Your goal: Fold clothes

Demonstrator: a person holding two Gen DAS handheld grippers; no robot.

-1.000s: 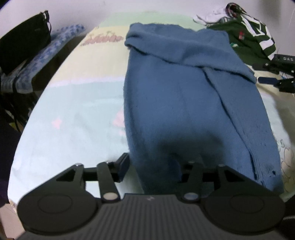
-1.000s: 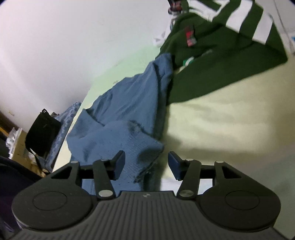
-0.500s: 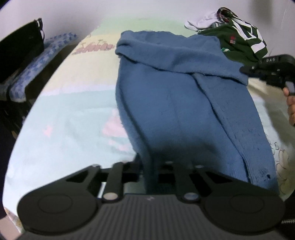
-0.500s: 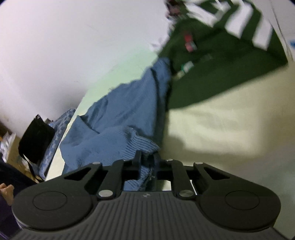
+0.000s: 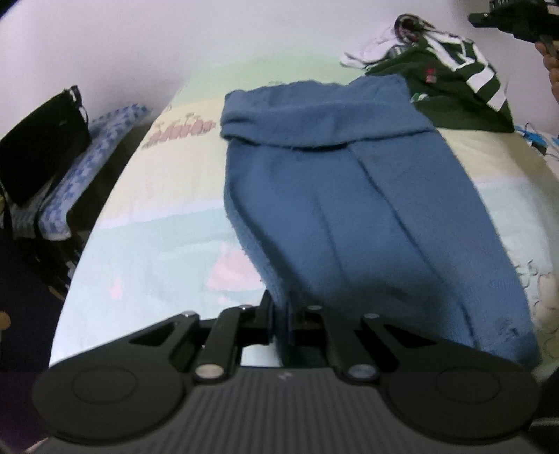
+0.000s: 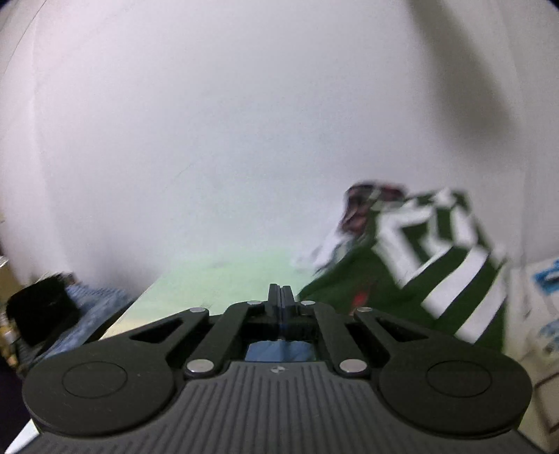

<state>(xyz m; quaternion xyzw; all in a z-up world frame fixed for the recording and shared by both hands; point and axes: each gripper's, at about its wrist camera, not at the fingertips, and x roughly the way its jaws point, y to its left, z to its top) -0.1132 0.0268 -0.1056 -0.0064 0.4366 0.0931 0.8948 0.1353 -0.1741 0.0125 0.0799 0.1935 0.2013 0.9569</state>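
On the far left of the left wrist view, a black bag (image 5: pixel 38 146) is propped on a blue-and-white patterned cushion (image 5: pixel 91 167) beside the bed. The bed itself is covered by a pastel sheet (image 5: pixel 157 244) with some cartoon print on it. A blue knit garment (image 5: pixel 349 209) is spread down the middle of that sheet, its far end folded back over itself into a thick band. Its near left edge is pinched by the left gripper (image 5: pixel 281 321), fingers closed right down on the fabric, which is lifted a bit there. Further right, a dark green top with white stripes (image 5: pixel 454 94) is heaped near the wall, touching the far right corner of the blue piece, with something white and plaid bunched behind it. At the top right corner the right gripper (image 5: pixel 513 15) is seen up in the air, held by a hand (image 5: pixel 550 70).

The right wrist view is pretty blurry. The right gripper (image 6: pixel 280 297) is seen with fingers pressed together; a sliver of blue shows between and below them, so the blue knit looks clamped there too. The green striped top (image 6: pixel 419 290) is seen off to the right, a plain white wall (image 6: pixel 209 139) behind everything.
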